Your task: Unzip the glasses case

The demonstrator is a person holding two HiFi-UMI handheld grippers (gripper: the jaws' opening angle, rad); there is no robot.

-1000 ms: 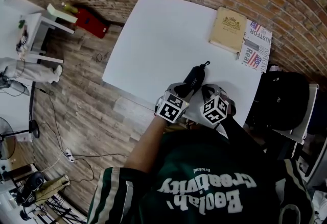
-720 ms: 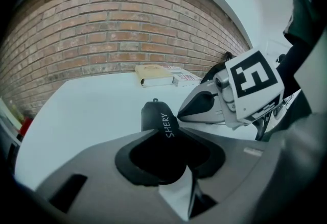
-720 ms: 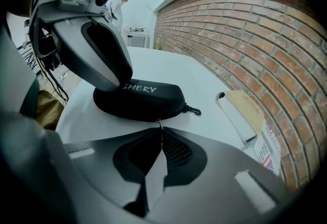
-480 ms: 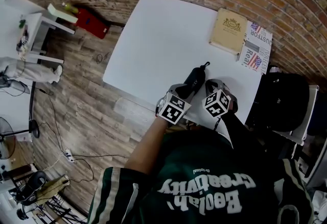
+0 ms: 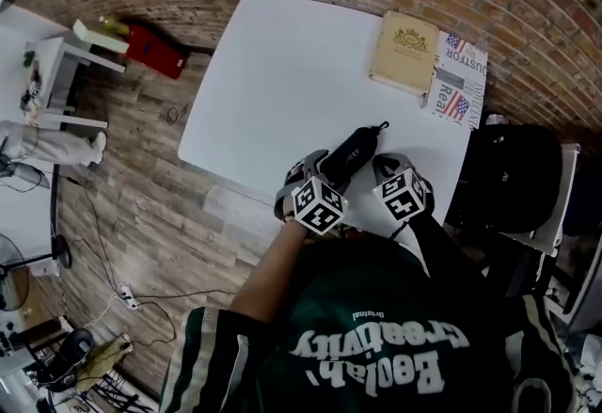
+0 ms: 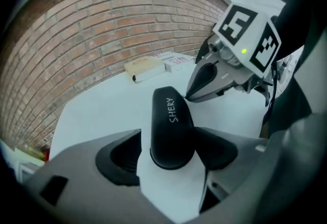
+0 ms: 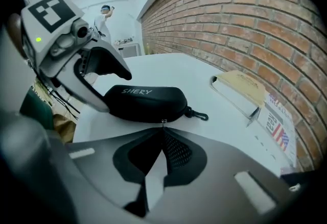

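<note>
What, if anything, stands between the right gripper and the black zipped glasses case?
Nothing visible does. The right gripper, shut, meets the black hard-shell glasses case at its small metal zip pull, apparently pinching it.

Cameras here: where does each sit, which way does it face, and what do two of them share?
Head view: on the person's head, looking steeply down at the white table; shows their arms, shirt and both grippers.
Left gripper view: on the left gripper, facing the brick wall; its opening jaws straddle the glasses case.
Right gripper view: on the right gripper, looking across the case; its closed jaws pinch the zipper pull.
Shared: both gripper views see the tan book.
</note>
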